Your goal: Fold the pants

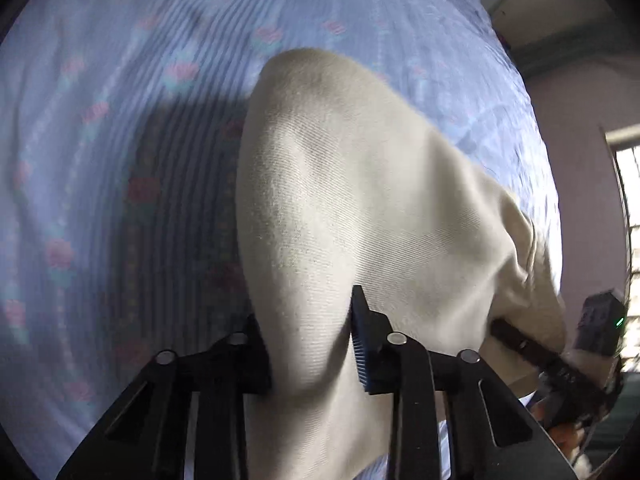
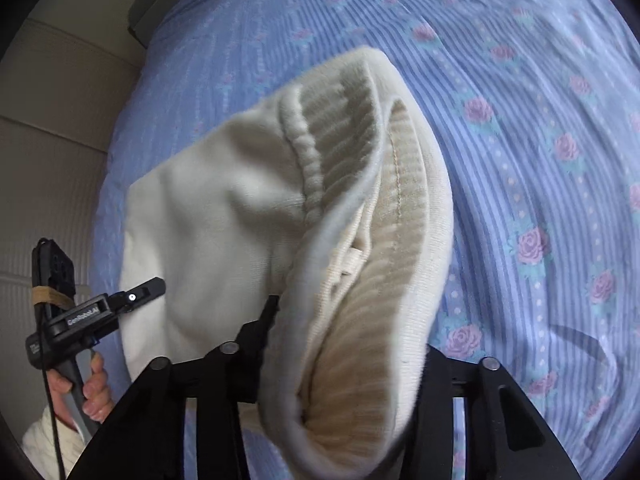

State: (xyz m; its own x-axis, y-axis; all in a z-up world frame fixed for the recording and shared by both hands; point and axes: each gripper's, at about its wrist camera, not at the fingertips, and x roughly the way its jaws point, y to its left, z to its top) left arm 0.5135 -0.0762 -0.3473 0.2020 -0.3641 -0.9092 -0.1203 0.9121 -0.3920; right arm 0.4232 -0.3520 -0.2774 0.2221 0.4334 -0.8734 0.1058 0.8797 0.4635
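Note:
The cream pants (image 1: 360, 200) hang lifted above the bed, held between both grippers. My left gripper (image 1: 310, 344) is shut on a fold of the plain cream cloth. My right gripper (image 2: 344, 344) is shut on the ribbed waistband end of the pants (image 2: 360, 208), whose opening and inner seam face the camera. In the left wrist view the right gripper (image 1: 532, 350) shows at the lower right edge, clamped on the cloth. In the right wrist view the left gripper (image 2: 136, 294) shows at the lower left with a hand on its handle.
A blue striped bedsheet with pink roses (image 2: 540, 140) covers the bed (image 1: 100, 120) below the pants. A beige wall (image 2: 48, 120) stands beside the bed on one side, and a pink wall with a window (image 1: 624, 216) on the other.

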